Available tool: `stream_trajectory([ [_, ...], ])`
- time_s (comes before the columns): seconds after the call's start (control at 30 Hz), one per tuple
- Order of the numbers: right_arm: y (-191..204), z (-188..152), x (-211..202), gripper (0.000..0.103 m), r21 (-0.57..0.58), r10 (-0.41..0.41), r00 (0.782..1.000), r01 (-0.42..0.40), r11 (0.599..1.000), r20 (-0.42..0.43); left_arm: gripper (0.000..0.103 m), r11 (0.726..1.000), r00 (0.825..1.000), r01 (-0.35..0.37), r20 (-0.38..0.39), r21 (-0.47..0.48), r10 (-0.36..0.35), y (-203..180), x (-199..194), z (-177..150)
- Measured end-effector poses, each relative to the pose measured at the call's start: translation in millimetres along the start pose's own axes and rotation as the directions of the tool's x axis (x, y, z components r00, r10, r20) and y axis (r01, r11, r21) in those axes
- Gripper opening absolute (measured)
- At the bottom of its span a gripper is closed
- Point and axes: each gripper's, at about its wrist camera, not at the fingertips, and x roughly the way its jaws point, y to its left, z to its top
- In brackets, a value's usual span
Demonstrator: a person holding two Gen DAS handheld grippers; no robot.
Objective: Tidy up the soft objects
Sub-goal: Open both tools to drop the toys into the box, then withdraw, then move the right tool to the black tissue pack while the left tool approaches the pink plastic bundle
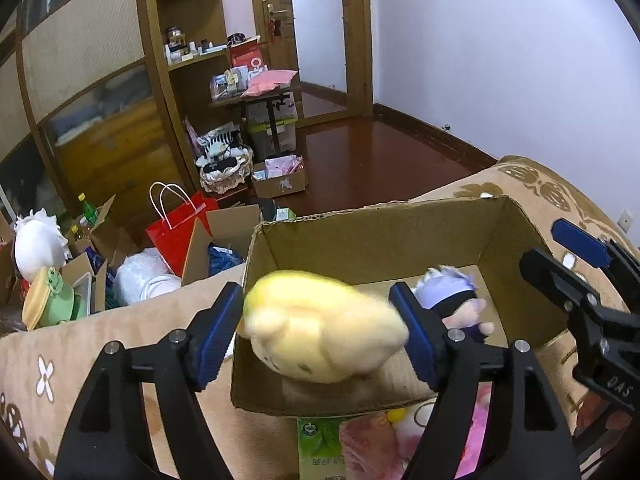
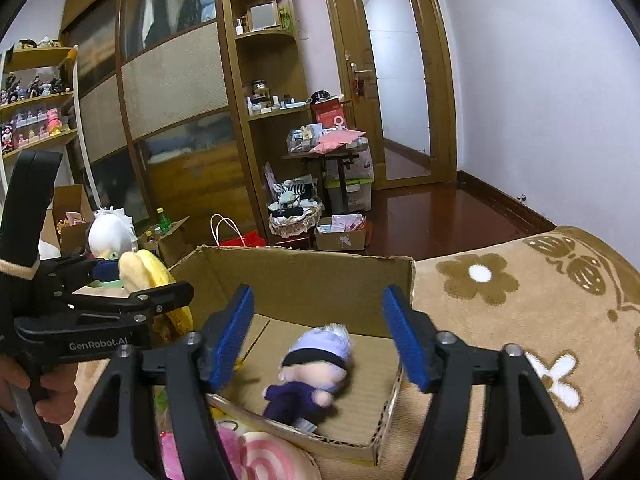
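Observation:
An open cardboard box [image 1: 360, 232] [image 2: 304, 276] stands on a beige flowered blanket. My left gripper [image 1: 320, 328] is over the box's near left part with a yellow plush [image 1: 324, 328] between its blue pads; the plush is blurred, and a gap shows at the left pad. It also shows in the right wrist view [image 2: 140, 268]. A small doll with a lilac hat and dark blue body [image 2: 312, 372] [image 1: 452, 296] lies on the box floor. My right gripper [image 2: 320, 336] is open and empty just above the doll.
Pink plush items [image 2: 256, 460] [image 1: 384, 444] and a green packet [image 1: 320, 448] lie on the blanket in front of the box. Past the blanket's far edge stand a red paper bag [image 1: 180, 232], open cartons, a white plush [image 1: 38, 248] and a wardrobe.

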Motion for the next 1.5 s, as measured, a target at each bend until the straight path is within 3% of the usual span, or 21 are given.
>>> stream_trajectory([
  [0.13, -3.7, 0.3, -1.8, 0.079, 0.013, -0.004, 1.0, 0.004, 1.0, 0.003, 0.081, 0.999, 1.0, 0.013, 0.004, -0.035, -0.013, 7.3, -2.2, 2.6],
  [0.23, -4.2, 2.7, -6.5, 0.089, 0.019, -0.005, 1.0, 0.005, 1.0, 0.012, 0.084, 0.998, 1.0, 0.025, 0.004, -0.059, -0.025, 12.2, -5.9, 5.3],
  [0.4, -3.9, 8.6, -15.9, 0.091, 0.045, 0.007, 1.0, -0.007, 0.999, -0.005, 0.091, 0.998, 1.0, 0.0, 0.005, -0.059, 0.0, 17.0, -18.4, 7.9],
  [0.53, -2.2, 8.7, -26.8, 0.103, 0.051, 0.008, 1.0, -0.008, 0.999, -0.006, 0.098, 0.996, 1.0, 0.007, -0.01, -0.093, -0.008, 22.2, -32.9, 6.8],
  [0.83, 11.8, 11.5, -51.5, 0.103, 0.014, -0.013, 1.0, 0.013, 1.0, -0.013, 0.1, 0.996, 1.0, -0.01, -0.02, -0.093, 0.008, 20.8, -67.8, -5.5],
  [1.27, 14.2, 6.6, -80.8, 0.103, 0.061, -0.013, 0.999, 0.016, 0.998, -0.04, 0.1, 0.994, 0.998, -0.055, -0.043, -0.097, 0.051, 26.4, -108.1, -29.9],
  [1.5, 14.3, -14.5, -93.8, 0.103, 0.085, -0.017, 0.993, 0.028, 0.996, -0.118, 0.1, 0.995, 0.996, -0.053, -0.077, -0.087, 0.046, 23.5, -118.5, -48.8],
])
